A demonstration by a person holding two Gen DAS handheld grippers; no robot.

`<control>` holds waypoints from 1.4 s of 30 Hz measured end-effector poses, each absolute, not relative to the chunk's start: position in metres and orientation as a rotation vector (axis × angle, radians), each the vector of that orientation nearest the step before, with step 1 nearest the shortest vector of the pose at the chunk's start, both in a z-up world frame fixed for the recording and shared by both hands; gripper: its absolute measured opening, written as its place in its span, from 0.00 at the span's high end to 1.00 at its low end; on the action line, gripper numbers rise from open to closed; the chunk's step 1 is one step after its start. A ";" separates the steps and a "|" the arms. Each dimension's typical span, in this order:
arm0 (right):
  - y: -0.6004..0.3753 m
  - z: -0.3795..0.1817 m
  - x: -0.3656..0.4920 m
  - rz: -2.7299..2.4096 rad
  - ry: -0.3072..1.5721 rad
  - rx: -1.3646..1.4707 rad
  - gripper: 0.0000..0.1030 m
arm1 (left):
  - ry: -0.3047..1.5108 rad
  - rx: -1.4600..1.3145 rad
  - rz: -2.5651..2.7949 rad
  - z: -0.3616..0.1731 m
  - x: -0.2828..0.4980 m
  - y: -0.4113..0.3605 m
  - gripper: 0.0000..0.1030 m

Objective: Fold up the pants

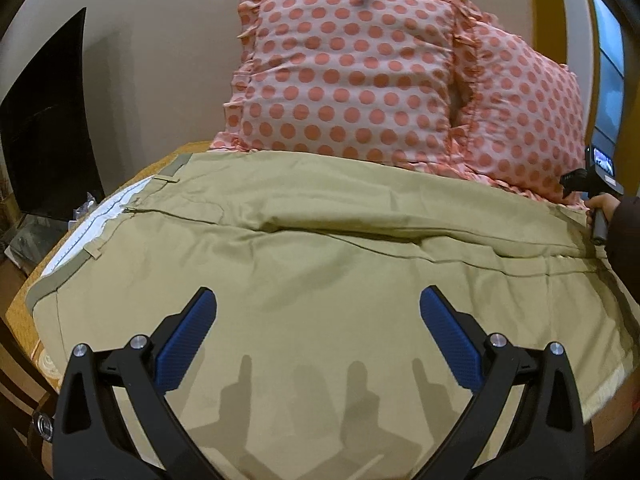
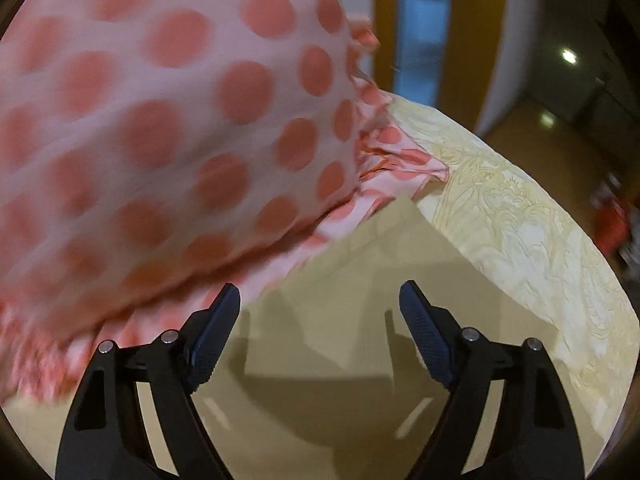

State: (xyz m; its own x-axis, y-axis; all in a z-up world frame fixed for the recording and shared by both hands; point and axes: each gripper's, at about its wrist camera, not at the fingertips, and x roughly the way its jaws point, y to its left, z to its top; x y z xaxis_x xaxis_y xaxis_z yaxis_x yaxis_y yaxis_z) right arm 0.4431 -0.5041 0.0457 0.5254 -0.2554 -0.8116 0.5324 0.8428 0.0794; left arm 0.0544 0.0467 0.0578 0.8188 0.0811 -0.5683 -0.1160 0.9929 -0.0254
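Note:
Khaki pants (image 1: 320,248) lie spread across the bed, waistband with white lining (image 1: 88,224) at the left, legs running right. My left gripper (image 1: 318,312) is open and empty, hovering just above the near leg. My right gripper (image 2: 320,304) is open and empty over the leg end of the pants (image 2: 340,280), close beside a pillow. The right gripper's handle and the hand holding it (image 1: 600,208) show at the right edge of the left wrist view.
Two pink pillows with orange dots (image 1: 352,72) stand against the wall behind the pants; one fills the right wrist view (image 2: 160,120). A yellow patterned bedsheet (image 2: 520,232) reaches the bed's right edge. A dark screen (image 1: 48,120) stands at the left.

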 end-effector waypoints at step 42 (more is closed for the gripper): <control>-0.589 -0.023 0.153 -0.034 0.701 0.915 0.45 | 0.628 -0.293 0.084 0.096 0.161 0.134 0.02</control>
